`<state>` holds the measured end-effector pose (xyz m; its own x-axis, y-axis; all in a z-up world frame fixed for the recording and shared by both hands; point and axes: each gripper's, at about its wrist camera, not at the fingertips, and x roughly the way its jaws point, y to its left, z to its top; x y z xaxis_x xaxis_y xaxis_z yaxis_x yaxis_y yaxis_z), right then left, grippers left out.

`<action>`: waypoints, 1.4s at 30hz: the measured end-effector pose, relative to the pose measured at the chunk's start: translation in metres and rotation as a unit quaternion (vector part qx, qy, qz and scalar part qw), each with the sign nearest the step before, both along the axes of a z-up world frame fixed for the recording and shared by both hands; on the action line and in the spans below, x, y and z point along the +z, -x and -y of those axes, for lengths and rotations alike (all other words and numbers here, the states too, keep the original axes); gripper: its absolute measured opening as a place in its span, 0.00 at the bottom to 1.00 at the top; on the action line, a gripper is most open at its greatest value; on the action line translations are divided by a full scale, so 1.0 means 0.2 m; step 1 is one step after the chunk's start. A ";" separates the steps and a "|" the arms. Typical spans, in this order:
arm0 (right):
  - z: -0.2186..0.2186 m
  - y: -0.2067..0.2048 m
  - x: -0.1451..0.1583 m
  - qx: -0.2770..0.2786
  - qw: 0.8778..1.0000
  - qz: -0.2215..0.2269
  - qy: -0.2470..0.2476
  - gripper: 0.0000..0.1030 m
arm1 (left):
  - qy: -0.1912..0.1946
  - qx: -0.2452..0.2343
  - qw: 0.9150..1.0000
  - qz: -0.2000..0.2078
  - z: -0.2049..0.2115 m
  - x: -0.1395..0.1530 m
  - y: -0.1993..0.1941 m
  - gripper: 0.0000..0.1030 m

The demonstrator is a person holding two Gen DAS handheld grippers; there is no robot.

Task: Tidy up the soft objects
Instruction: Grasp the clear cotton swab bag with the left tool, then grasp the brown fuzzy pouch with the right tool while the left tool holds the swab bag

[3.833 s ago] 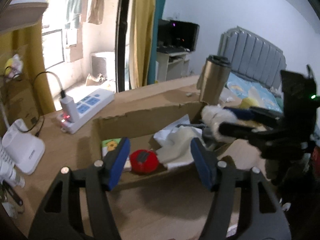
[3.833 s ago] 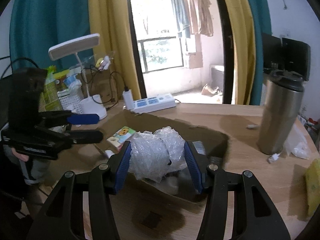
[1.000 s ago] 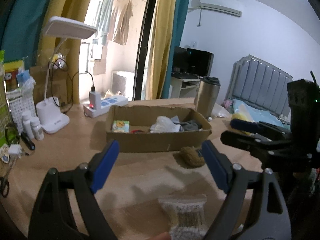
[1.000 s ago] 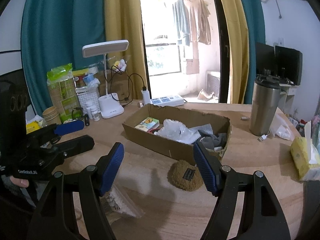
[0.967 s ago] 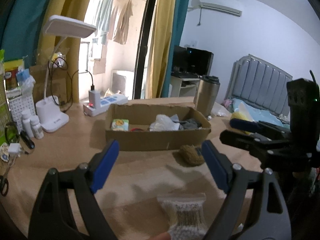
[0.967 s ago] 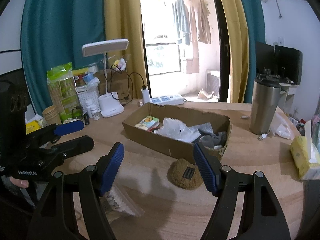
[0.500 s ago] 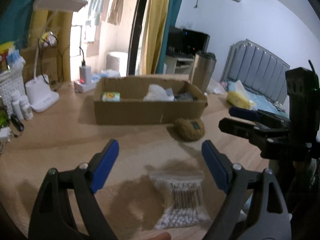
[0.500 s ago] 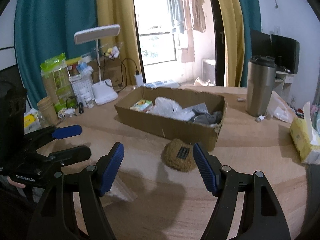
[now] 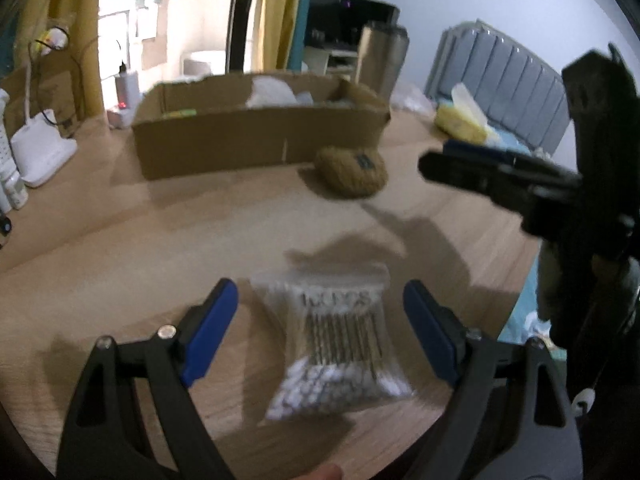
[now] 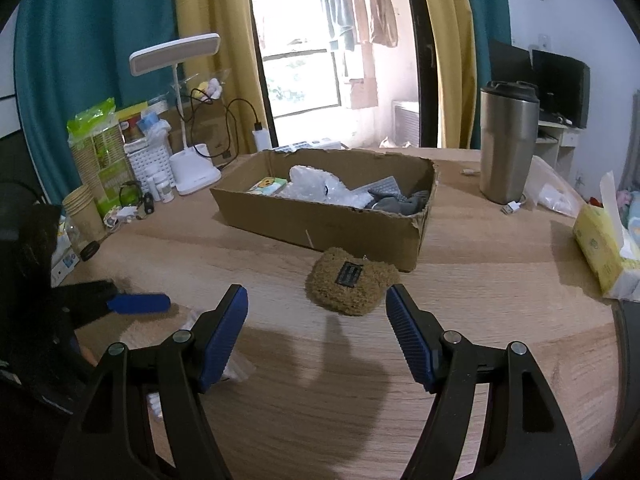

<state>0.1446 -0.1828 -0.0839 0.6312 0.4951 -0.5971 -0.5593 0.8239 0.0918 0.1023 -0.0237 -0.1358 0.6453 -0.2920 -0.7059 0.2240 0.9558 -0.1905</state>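
Note:
A clear bag of cotton swabs [image 9: 338, 338] lies on the wooden table between the open fingers of my left gripper [image 9: 320, 320], which is low over it and empty. A brown fuzzy pouch [image 10: 352, 285] with a dark label lies in front of the cardboard box [image 10: 320, 222]; it also shows in the left wrist view [image 9: 352, 172]. My right gripper [image 10: 316, 330] is open and empty, just short of the pouch. The box holds bubble wrap [image 10: 320, 188], grey cloth [image 10: 396, 200] and a small printed pack [image 10: 267, 185].
A steel tumbler [image 10: 507, 140] stands right of the box, with a yellow tissue pack [image 10: 604, 252] at the table's right edge. A desk lamp [image 10: 192, 168], paper cups, bottles and a power strip crowd the left and back.
My left gripper has come forward and down over the swab bag, which now sits between its fingers. My right gripper has moved closer to the brown pouch. Both stay open.

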 end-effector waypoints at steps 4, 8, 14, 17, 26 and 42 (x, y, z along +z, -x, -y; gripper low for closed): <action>0.00 0.00 0.00 -0.001 1.000 -0.002 0.000 0.73 | -0.007 -0.008 1.000 -0.018 0.02 -0.03 -0.02 0.84; 0.01 -0.01 -0.01 -0.004 1.000 -0.005 -0.003 0.73 | -0.017 -0.012 0.999 -0.036 0.03 -0.07 -0.04 0.84; 0.01 -0.01 -0.01 -0.004 1.000 -0.007 -0.004 0.73 | -0.024 -0.012 0.999 -0.037 0.03 -0.08 -0.03 0.72; 0.01 -0.01 -0.01 -0.004 1.000 -0.006 -0.004 0.73 | -0.029 -0.014 0.999 -0.037 0.04 -0.09 -0.04 0.65; 0.02 -0.02 -0.03 -0.008 1.000 -0.009 -0.003 0.73 | -0.012 -0.012 0.999 -0.033 0.01 -0.07 -0.04 0.53; -0.03 -0.07 -0.04 -0.008 1.000 -0.009 0.005 0.73 | 0.026 0.022 0.999 0.010 -0.11 0.02 -0.07 0.53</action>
<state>0.1579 -0.1777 -0.0917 0.6276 0.4795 -0.6134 -0.5445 0.8334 0.0945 0.1171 -0.0010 -0.1326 0.6725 -0.2982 -0.6774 0.1860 0.9540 -0.2353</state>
